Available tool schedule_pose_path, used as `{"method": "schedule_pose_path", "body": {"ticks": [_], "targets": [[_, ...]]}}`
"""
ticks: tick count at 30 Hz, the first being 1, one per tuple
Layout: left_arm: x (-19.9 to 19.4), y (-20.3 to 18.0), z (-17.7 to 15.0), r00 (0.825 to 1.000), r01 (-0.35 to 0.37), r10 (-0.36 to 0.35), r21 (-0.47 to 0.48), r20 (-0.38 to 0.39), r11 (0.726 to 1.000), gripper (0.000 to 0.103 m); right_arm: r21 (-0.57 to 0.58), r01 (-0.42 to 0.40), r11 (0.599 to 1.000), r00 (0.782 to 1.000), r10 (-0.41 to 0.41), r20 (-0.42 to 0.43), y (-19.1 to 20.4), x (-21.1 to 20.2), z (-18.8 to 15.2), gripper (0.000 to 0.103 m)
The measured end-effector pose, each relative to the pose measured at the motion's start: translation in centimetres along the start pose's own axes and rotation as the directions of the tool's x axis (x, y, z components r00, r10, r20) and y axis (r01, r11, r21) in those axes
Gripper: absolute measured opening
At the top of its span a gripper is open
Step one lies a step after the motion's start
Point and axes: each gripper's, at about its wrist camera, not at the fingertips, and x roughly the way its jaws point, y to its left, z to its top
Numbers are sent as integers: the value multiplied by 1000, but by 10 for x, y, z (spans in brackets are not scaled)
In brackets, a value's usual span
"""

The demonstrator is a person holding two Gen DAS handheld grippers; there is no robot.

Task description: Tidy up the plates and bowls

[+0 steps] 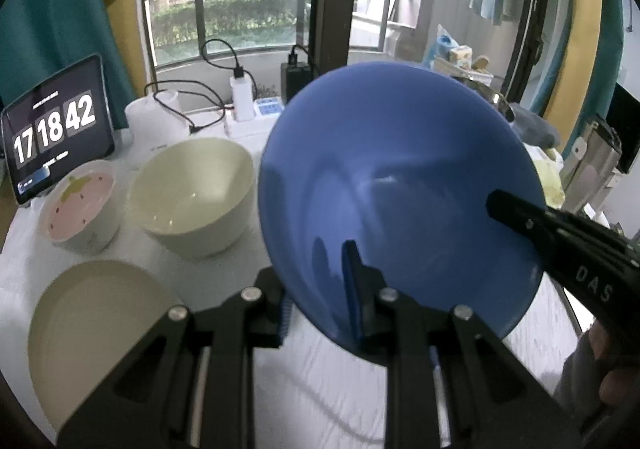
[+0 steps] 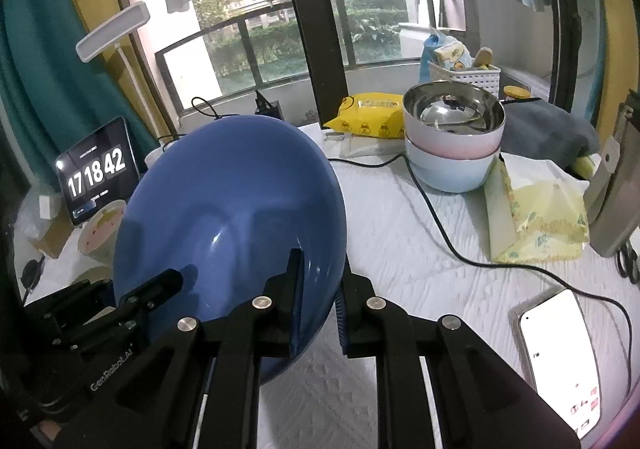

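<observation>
While it hangs tilted above the table, both jaws clamp the blue bowl's [image 1: 400, 185] rim.

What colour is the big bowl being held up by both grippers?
Blue all over, plain. The bowl shows best in the left wrist view.

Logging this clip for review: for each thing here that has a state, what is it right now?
blue bowl: lifted off the table, tilted, gripped at its rim from both sides
left gripper: shut on the blue bowl
right gripper: shut on the blue bowl
cream bowl: upright, empty
strawberry bowl: upright on the table
cream plate: flat, empty
steel-lined bowls: stacked, upright
tablet: on, showing a clock
phone: screen lit
</observation>
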Motion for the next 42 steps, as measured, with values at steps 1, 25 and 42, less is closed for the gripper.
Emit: {"method": "schedule_pose_path", "body": {"ticks": [1, 25, 42], "targets": [[-2, 0, -3, 1000, -1, 1, 1, -2, 1000, 23, -1, -1, 1000, 1000, 1, -1, 1, -2, -2, 15], [-24, 1, -47, 997, 12, -13, -7, -72, 1000, 23, 19, -20, 1000, 996, 22, -81, 5, -26, -39, 17], [-31, 9, -65, 990, 19, -22, -24, -142, 1000, 26, 7, -34, 999, 989, 35, -146, 17, -29, -50, 25]]}}
